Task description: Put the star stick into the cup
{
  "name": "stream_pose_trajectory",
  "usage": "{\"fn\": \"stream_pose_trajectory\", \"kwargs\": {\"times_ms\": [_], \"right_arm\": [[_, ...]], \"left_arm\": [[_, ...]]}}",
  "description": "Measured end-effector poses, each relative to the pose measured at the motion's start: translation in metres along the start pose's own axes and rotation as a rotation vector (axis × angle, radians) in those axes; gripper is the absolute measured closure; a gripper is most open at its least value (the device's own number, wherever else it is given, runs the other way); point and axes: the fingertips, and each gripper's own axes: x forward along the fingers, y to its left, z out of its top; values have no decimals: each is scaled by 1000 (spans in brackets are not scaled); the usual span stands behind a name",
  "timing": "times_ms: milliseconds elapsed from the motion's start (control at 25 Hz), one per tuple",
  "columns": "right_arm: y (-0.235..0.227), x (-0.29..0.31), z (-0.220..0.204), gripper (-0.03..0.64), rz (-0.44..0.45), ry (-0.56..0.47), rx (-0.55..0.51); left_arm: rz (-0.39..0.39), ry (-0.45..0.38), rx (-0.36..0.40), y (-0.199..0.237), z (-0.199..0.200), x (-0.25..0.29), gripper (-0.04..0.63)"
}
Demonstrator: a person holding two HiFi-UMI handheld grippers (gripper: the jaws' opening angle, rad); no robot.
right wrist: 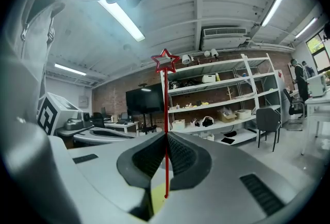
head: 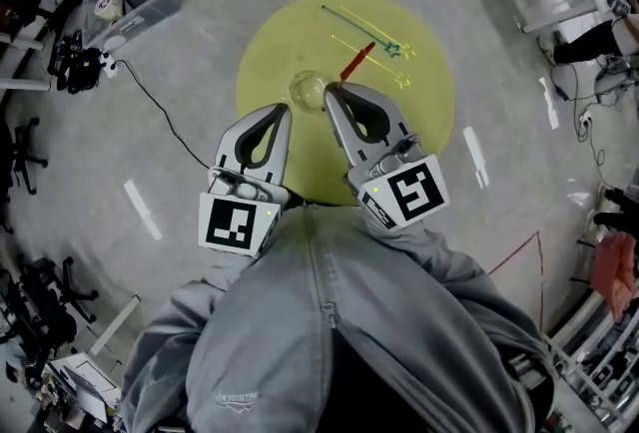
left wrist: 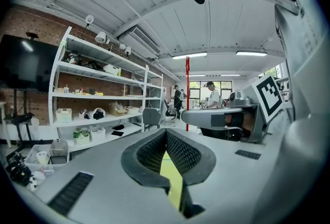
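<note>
Transport step, stick in hand. The red star stick [right wrist: 166,114] is grasped upright between the clenched jaws of the right hand-held gripper [right wrist: 166,132], star end up and lower end showing below the jaw tips. In the head view the same stick [head: 356,62] is seen slanting away from the right hand-held gripper [head: 329,90], just beside the clear cup [head: 307,90]. The left hand-held gripper [head: 287,108] is closed on nothing, its tips pressed together [left wrist: 165,131], and is held just on the other side of the cup. The stick is judged not yet to be inside the cup. The next move is judged to call for the lower end to be aligned over the cup mouth and lowered in before the jaws are released; a light cup may be tipped by a sideways touch.

The cup is carried on a round yellow bench [head: 419,127], where further star sticks [head: 371,60] are laid well beyond it. A grey floor [head: 190,52] crossed by a black cable [head: 165,117] is seen around the bench. White shelving [right wrist: 232,89] and a dark monitor [right wrist: 142,99] are set against a brick wall.
</note>
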Motion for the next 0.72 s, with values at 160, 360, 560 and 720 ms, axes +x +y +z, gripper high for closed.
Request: {"fn": "stream_pose_trajectory", "kwargs": {"times_ms": [160,360,560,720], "right_arm": [[-7,12,-12,583,-14,18,13],[-18,27,-28,583,-13,31,7],[-26,42,-45,583,-7,40,10],[-32,51,-64,583,3,49,10]], "left_arm": [[-21,21,-19,8,-12,10,578],[-46,39,-26,15,-27,25,578],[-87,48,-17,18,-44,43,578],[-102,57,-6,21,-64,54,578]]}}
